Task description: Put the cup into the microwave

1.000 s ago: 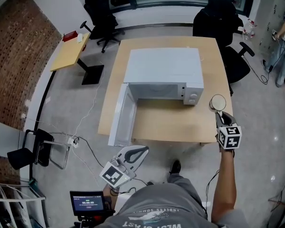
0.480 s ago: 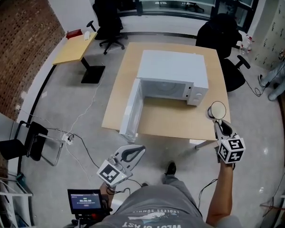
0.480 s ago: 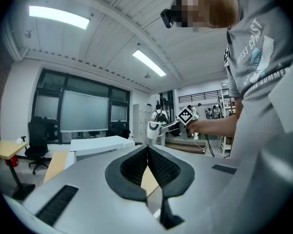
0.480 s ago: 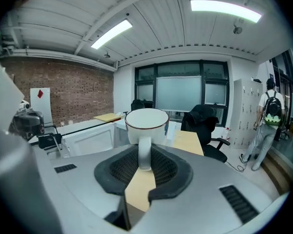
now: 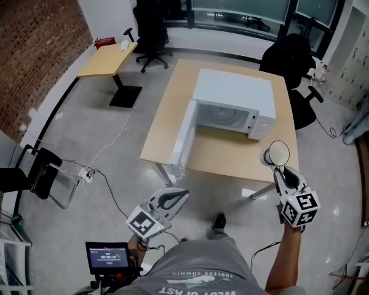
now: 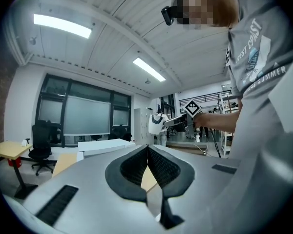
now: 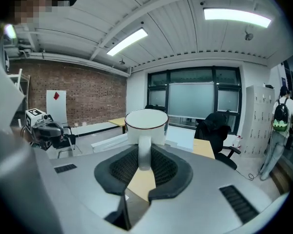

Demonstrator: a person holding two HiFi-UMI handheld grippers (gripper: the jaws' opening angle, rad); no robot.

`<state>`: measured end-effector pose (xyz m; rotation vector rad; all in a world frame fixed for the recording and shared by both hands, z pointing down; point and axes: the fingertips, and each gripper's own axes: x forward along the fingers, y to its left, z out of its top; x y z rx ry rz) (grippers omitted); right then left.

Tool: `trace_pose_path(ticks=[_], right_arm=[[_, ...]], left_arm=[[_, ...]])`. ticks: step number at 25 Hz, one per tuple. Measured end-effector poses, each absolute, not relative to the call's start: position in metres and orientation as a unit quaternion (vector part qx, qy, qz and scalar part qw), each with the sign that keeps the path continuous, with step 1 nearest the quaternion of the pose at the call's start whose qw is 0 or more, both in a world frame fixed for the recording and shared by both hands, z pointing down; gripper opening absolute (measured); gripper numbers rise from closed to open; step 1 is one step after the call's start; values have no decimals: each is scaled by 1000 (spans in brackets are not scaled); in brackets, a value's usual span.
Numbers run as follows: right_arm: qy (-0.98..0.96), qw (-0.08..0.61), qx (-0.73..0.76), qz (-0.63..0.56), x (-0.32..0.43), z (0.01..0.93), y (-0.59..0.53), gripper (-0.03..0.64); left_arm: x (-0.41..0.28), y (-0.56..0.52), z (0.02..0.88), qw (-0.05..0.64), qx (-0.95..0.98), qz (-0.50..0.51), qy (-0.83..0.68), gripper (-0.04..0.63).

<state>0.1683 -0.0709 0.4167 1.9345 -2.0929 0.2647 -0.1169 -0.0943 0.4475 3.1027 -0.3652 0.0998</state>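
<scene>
Right gripper view: clamps right gripper (image 7: 144,164) on the handle of the white cup (image 7: 146,125), upright just beyond the jaw tips. Presses the jaws of the left gripper (image 6: 147,155) together on nothing. Ahead of the right gripper, finds the table (image 5: 234,157), then farther the microwave (image 5: 234,96), door (image 5: 184,137) swung open

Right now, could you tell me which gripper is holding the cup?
The right gripper, shut on the handle of the white cup; the left gripper is shut and empty.
</scene>
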Motion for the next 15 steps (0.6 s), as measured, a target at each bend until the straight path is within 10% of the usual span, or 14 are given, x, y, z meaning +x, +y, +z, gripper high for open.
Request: trace_pose_path(ticks=[15], right_arm=[[-764,138,625,83,66,403,-48,74]], left_arm=[[-177,-78,456,15,991,37,-131,20]])
